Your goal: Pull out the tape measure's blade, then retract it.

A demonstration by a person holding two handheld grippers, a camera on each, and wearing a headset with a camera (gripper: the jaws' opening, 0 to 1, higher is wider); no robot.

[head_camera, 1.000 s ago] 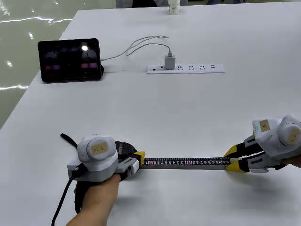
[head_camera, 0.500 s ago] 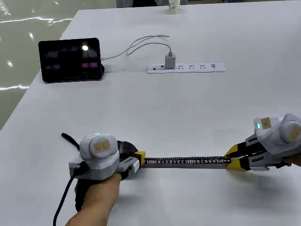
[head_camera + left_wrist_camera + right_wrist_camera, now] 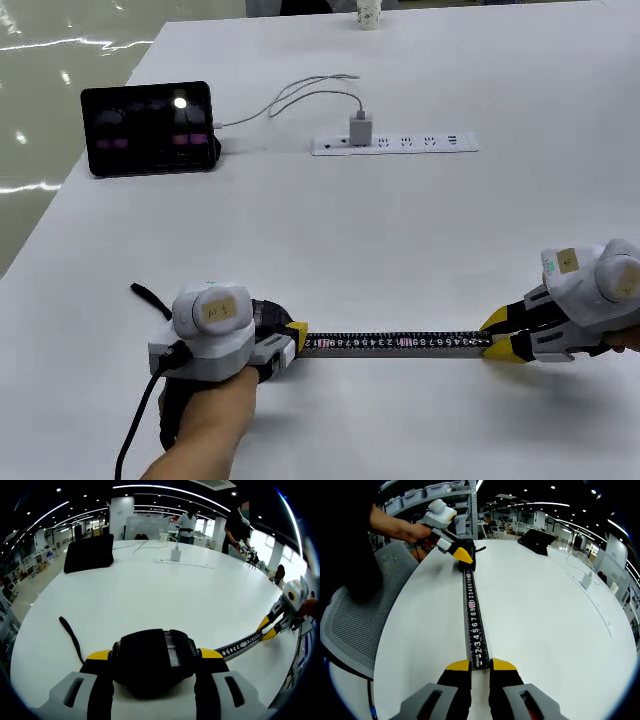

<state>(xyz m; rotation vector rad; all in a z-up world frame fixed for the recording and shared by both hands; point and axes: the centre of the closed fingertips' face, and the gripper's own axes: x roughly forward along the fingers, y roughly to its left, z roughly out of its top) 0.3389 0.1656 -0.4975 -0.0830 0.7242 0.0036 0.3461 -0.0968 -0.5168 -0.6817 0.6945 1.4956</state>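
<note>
Tape measure sat by the near edge of the table, toward its left corner, with my left gripper clamped around its black case. My right gripper pinched the tip of the blade, which lay drawn out along that edge.

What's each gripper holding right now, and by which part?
Left gripper clamps the tape measure's black case by its two sides. Right gripper pinches the free end of the pulled-out blade.
</note>
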